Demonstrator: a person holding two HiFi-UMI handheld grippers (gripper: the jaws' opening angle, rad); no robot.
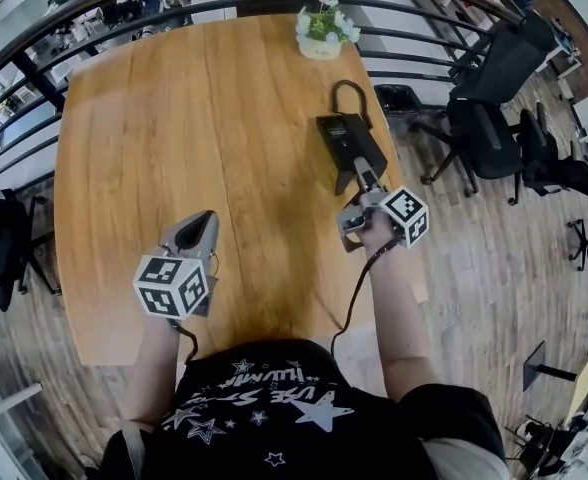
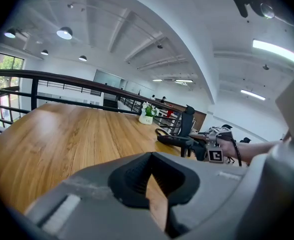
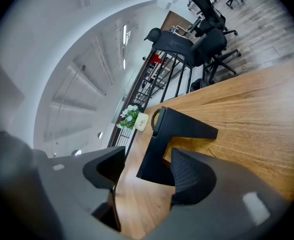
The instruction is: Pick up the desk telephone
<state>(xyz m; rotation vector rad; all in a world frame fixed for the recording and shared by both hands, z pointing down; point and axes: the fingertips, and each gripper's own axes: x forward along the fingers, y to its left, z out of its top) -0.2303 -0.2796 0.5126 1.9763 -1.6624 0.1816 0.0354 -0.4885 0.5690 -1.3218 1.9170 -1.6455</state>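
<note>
I'm holding the right gripper (image 3: 149,166) with its jaws spread wide, and the desk telephone (image 3: 184,126) is sitting directly ahead of it on the wooden table (image 2: 62,134). The near end of the black body is showing in the gap between the two dark pads. I can't tell whether either pad is touching it. The telephone is lying flat on the wood, stretching away from the jaws. A small white pot of flowers (image 1: 322,33) is standing further ahead beyond its far end, near the table's far edge by the railing (image 1: 124,13). Black office chairs (image 1: 494,118) are standing off to this gripper's right, down on the floor past the table edge. The left gripper (image 2: 149,171) is hovering well to the left of the right one and a little further back toward me. Its jaws are closing tip to tip on nothing, with only a thin wedge of tabletop showing behind them. From its own view, the telephone and the right gripper are showing ahead and off to its right.
</note>
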